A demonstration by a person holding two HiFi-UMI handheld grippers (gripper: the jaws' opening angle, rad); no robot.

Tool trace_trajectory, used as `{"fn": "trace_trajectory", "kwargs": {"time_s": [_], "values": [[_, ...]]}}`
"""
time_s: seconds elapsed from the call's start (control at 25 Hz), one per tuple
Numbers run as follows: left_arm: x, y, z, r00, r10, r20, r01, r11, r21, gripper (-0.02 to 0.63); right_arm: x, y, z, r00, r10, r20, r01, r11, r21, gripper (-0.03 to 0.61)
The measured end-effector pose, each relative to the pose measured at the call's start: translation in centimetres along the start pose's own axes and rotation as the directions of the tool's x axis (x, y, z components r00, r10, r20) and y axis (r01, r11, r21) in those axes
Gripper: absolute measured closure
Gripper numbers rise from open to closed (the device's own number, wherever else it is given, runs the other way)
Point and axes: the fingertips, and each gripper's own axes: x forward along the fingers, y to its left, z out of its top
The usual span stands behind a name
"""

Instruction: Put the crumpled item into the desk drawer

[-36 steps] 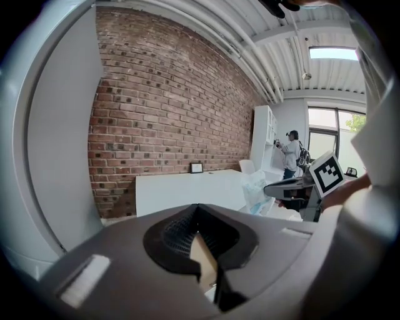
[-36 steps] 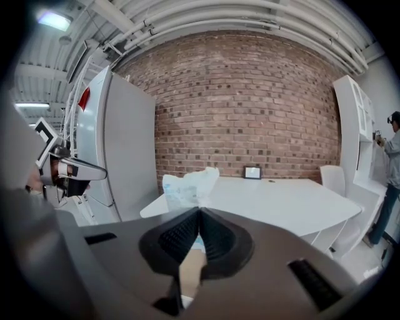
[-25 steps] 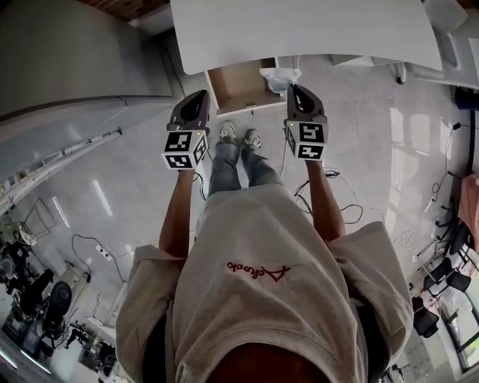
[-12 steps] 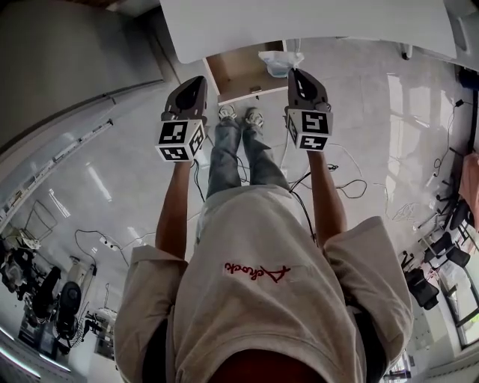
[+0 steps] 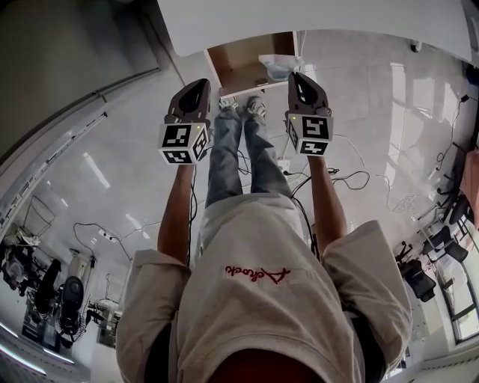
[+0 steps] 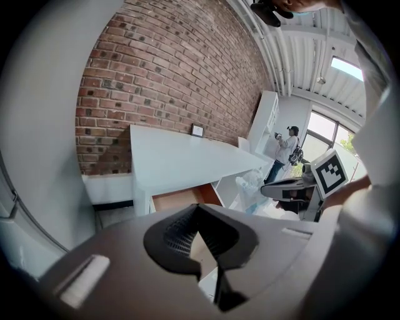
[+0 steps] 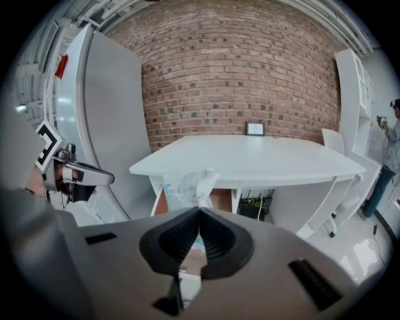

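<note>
right gripper (image 7: 200, 212) clamped on the crumpled item (image 7: 186, 183), left gripper (image 6: 197, 210) closed empty. we risk dropping it short of the drawer (image 5: 232, 63) (thin edge grip).

The white desk surface (image 5: 314, 22) runs off the head view's top edge; the right claw (image 7: 199, 211) hides the bottom of the crumpled clear plastic item (image 7: 184, 183).
</note>
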Motion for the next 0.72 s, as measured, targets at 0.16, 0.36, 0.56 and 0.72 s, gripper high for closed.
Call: {"fn": "trace_trajectory", "kwargs": {"time_s": [0.16, 0.36, 0.56, 0.72], "values": [[0.6, -0.2, -2.4, 1.000, 0.000, -0.021, 0.000, 1.000, -0.009, 0.604, 0.4, 0.2, -2.8, 0.999, 0.011, -0.031, -0.010, 1.000, 0.009, 0.566], [1.0, 0.7, -5.3, 0.999, 0.004, -0.037, -0.006, 1.000, -0.028, 0.604, 1.0, 1.8, -5.2, 0.999, 0.031, -0.043, -0.030, 0.999, 0.027, 0.566], [2.3, 0.2, -8.5, 0.998, 0.000, -0.063, -0.003, 0.999, -0.054, 0.604, 1.4, 1.9, -7.4, 0.998, 0.042, -0.048, -0.040, 0.998, 0.040, 0.566], [3.1, 0.3, -10.4, 0.998, 0.004, -0.068, -0.009, 0.997, -0.078, 0.604, 2.1, 2.0, -8.4, 0.998, 0.054, -0.036, -0.052, 0.998, 0.048, 0.566]]}}
